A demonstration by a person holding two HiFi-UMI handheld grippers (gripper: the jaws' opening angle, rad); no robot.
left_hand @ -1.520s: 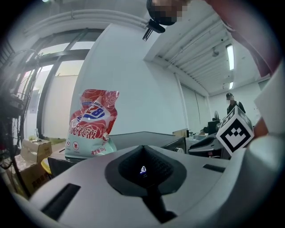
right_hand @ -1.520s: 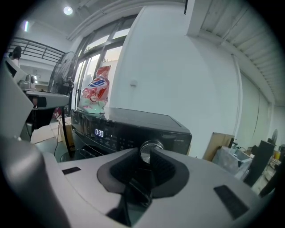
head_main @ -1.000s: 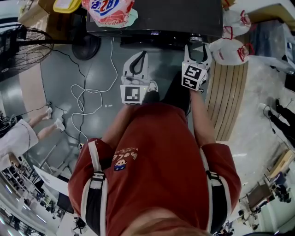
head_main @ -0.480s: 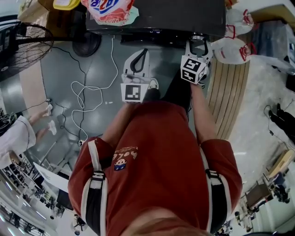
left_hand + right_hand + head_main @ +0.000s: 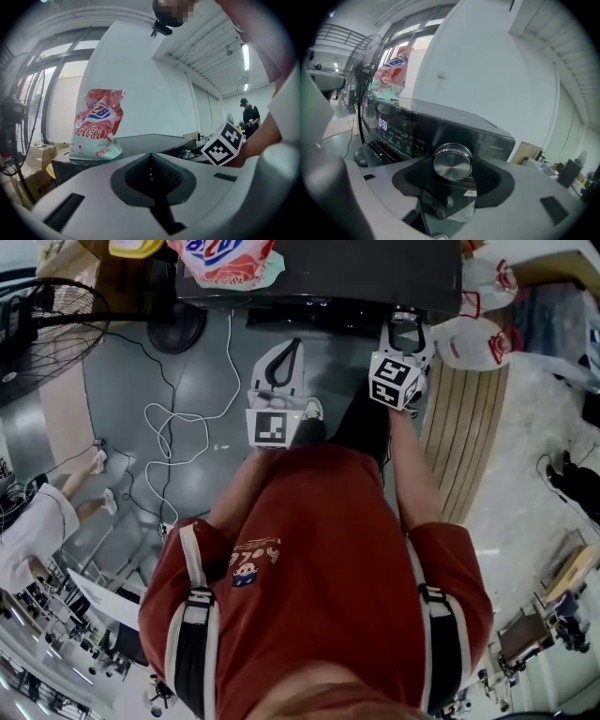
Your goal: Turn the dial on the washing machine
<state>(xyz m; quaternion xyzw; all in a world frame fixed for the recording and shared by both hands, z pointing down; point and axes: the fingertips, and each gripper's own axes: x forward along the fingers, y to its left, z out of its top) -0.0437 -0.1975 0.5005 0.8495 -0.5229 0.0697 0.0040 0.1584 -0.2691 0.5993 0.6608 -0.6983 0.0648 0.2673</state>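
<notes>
The dark washing machine (image 5: 356, 273) stands at the top of the head view. Its round silver dial (image 5: 452, 161) sits on the front panel, to the right of the lit display (image 5: 382, 124). My right gripper (image 5: 452, 182) reaches up to the panel (image 5: 404, 322) with the dial between its jaws, which are closing. I see no firm pad contact on the dial. My left gripper (image 5: 293, 345) hangs over the grey floor in front of the machine, jaws shut and empty (image 5: 151, 173).
A red and white detergent bag (image 5: 225, 259) lies on the machine's top left. A standing fan (image 5: 37, 324) is at the far left, and white cable (image 5: 178, 442) loops on the floor. White bags (image 5: 469, 338) and a slatted wooden board (image 5: 459, 437) are at the right.
My right gripper has moved forward and up to the machine's panel, so its jaws now lie round the dial. The left gripper has stayed put.
</notes>
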